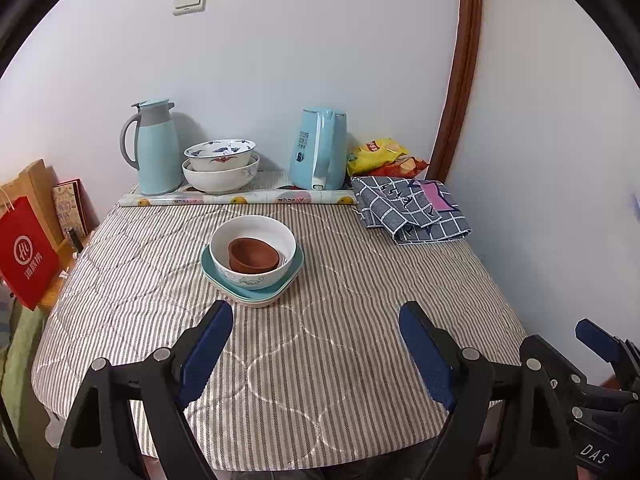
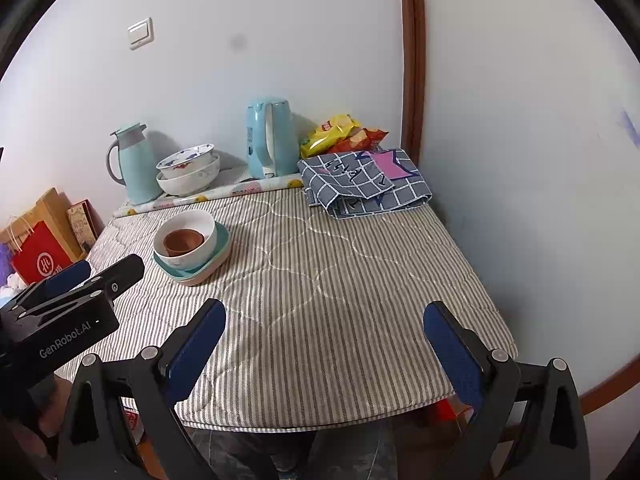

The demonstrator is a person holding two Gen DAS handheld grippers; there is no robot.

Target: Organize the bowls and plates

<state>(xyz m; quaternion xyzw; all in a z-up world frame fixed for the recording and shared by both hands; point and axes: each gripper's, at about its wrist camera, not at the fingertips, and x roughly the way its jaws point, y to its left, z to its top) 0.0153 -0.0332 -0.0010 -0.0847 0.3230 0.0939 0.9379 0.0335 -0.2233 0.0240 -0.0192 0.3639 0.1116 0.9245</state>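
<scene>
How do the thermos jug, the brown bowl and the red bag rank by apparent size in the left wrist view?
1. Red bag, though partly cut off and nearer the camera, so unsure against the jug.
2. Thermos jug.
3. Brown bowl, clearly smallest.

The tablecloth [image 1: 320,340] is striped grey and white, with pale quilted curves. At its middle, a brown cup [image 1: 253,255] sits in a white bowl [image 1: 253,252] with faint blue-grey marks on its side, on a teal plate [image 1: 256,284] over a cream one. Behind the white bowl, a white bowl with blue and red motifs [image 1: 220,154] nests in a plain white one [image 1: 221,176]; left of these a pale blue flask [image 1: 154,148] with grey handle, right a pale blue kettle [image 1: 318,150]. Right of the kettle: yellow and red snack bags [image 1: 380,156], and a grey-blue cloth [image 1: 412,208] with white grid and a pink patch. The gripper pads [image 1: 208,352] are dark blue on black. Far left of the bowl, a red bag [image 1: 26,252] with white logo.
</scene>
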